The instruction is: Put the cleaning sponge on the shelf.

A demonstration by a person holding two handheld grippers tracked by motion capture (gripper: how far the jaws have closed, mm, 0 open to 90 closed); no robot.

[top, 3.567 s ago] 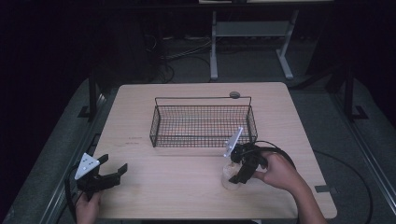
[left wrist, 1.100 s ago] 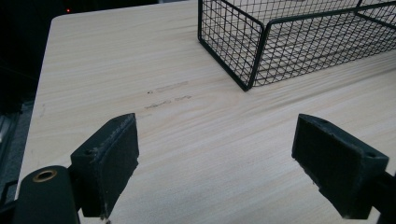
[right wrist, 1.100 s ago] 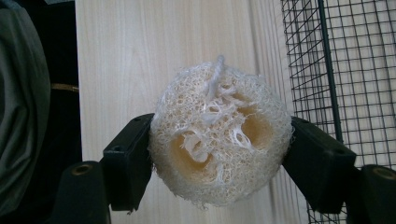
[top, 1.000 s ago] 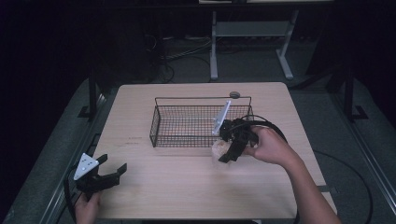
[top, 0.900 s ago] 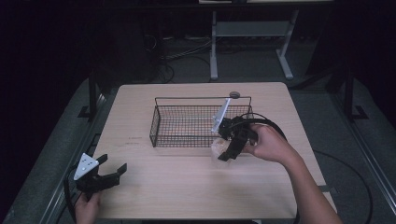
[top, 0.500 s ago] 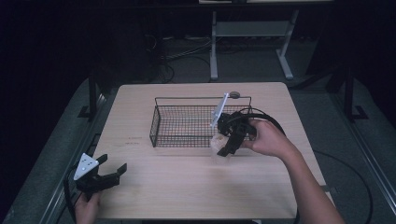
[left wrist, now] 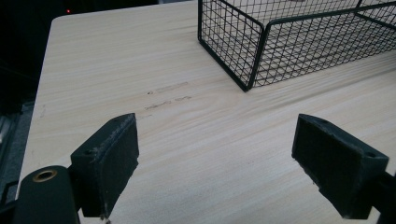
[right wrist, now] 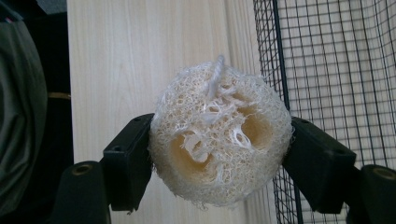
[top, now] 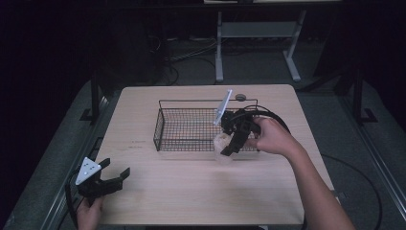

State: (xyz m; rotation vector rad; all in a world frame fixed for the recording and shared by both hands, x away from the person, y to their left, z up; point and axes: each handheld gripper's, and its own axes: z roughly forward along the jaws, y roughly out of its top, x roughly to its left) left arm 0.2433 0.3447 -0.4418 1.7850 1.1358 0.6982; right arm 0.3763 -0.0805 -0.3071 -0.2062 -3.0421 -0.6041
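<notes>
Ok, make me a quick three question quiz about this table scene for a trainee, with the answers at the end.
1. True or false: the left gripper is clamped on something.
2. What is the right gripper holding? A) a metal cup B) a loofah sponge C) a folded cloth
3. Fill in: the wire basket stands on the ____ table.

Key:
1. False. In the left gripper view its jaws stand wide apart over bare wood.
2. B. The loofah sponge sits squeezed between both jaws; in the high view it is at the basket's near right corner, and whether it is over the rim or just outside cannot be told.
3. Wooden.
</notes>
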